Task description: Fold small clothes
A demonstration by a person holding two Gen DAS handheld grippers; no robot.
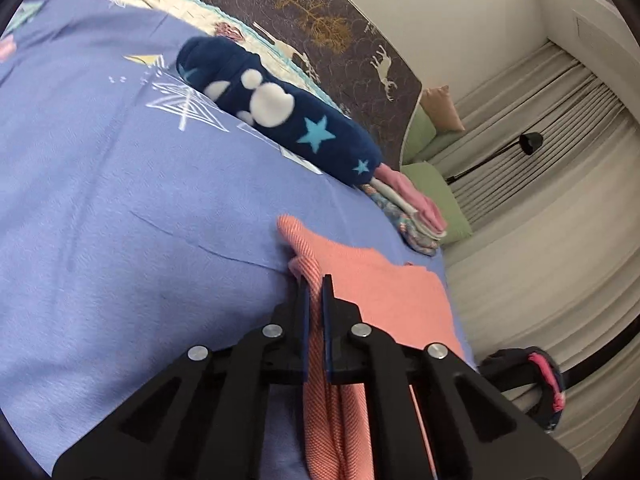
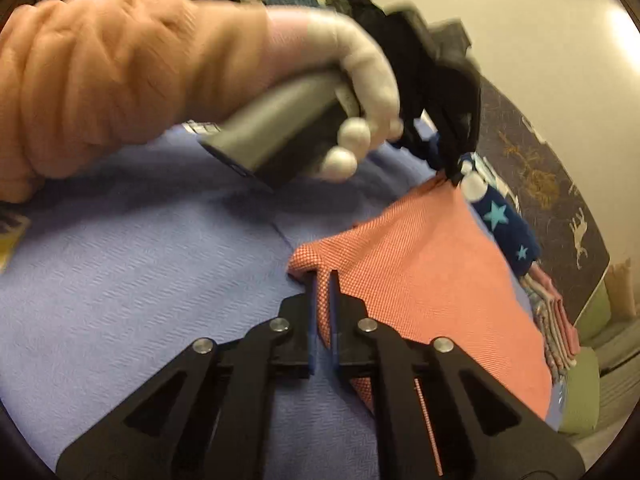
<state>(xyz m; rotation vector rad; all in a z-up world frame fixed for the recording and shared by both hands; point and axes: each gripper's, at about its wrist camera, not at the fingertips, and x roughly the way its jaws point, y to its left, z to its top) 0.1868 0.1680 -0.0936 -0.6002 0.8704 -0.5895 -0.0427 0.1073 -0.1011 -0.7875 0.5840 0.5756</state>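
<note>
A salmon-pink woven cloth [image 1: 384, 288] lies on the blue bedsheet [image 1: 120, 220]. My left gripper [image 1: 316, 280] is shut on one corner of it, and cloth hangs down between its fingers. In the right wrist view the same pink cloth [image 2: 432, 272] spreads to the right, and my right gripper [image 2: 324, 276] is shut on its near corner. The left gripper [image 2: 452, 164], held by a gloved hand [image 2: 360, 80], pinches the far corner there.
A rolled navy fleece with stars and white spots [image 1: 276, 112] lies on the bed behind the cloth. A stack of folded small clothes [image 1: 408, 212] sits at the bed's edge. A dark patterned headboard [image 1: 320, 20], green cushions [image 1: 440, 200] and curtains are beyond.
</note>
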